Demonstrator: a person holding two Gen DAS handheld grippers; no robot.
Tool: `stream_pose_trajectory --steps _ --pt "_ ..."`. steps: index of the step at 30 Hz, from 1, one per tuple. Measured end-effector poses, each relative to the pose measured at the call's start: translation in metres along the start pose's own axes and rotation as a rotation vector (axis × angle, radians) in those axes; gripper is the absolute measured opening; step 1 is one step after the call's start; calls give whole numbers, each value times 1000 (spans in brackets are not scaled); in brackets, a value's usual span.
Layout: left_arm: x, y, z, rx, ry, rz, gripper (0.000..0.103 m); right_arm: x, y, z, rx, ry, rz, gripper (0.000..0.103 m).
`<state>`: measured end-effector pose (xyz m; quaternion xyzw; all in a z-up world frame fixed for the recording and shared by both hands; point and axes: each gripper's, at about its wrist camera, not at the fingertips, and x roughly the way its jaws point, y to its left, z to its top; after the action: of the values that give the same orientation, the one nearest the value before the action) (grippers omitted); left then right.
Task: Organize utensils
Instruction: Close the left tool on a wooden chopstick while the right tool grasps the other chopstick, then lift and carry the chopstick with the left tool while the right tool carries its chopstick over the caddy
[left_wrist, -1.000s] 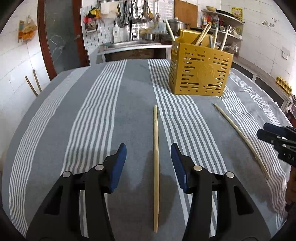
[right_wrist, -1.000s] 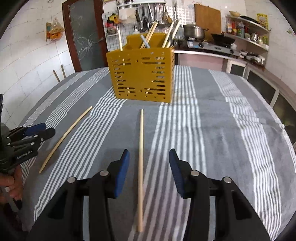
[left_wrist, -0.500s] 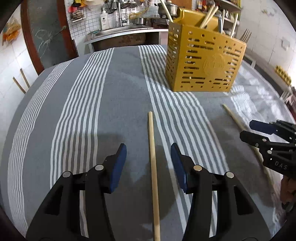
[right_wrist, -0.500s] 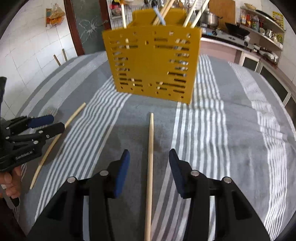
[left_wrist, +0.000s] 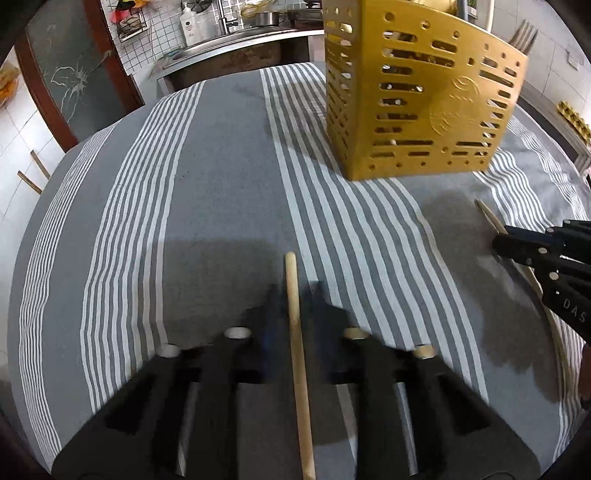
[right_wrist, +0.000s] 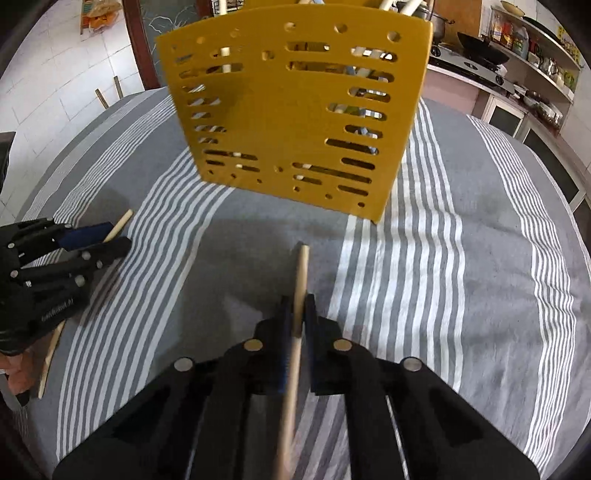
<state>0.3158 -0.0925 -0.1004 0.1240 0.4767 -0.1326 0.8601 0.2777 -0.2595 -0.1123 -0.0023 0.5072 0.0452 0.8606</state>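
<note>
My left gripper (left_wrist: 294, 295) is shut on a wooden chopstick (left_wrist: 293, 288) lying on the striped cloth; its tip sticks out ahead of the jaws. My right gripper (right_wrist: 297, 308) is shut on a second wooden chopstick (right_wrist: 301, 273), whose tip points at the yellow slotted utensil holder (right_wrist: 295, 110). The holder (left_wrist: 417, 99) stands upright with several utensils in it, ahead and right of the left gripper. Each gripper shows in the other's view: the right one (left_wrist: 546, 254) over its chopstick, the left one (right_wrist: 66, 247) over its own.
The table is covered by a grey cloth with white stripes (left_wrist: 207, 192). A kitchen counter with sink (left_wrist: 236, 40) lies beyond the far edge. A stove and shelves (right_wrist: 480, 55) stand at the back right. A dark door (left_wrist: 70, 74) is at the back left.
Both grippers moved forward along their chopsticks toward the holder and closed from wide open onto the chopsticks.
</note>
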Motion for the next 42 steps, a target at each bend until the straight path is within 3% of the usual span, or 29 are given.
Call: stream_pose_trajectory --steps 6,16,28,42 --pt "-11 6 6 -46 -38 -18 4 -20 -9 7 31 -53 20 6" --pt "-104 17 14 -124 -273 -58 5 -108 -28 8 58 -283 51 6" --pt "-166 10 7 -119 -448 -24 5 -168 -27 -5 32 -495 38 6" --pt "-251 5 33 -115 -687 -8 5 -242 -29 20 16 -662 25 6"
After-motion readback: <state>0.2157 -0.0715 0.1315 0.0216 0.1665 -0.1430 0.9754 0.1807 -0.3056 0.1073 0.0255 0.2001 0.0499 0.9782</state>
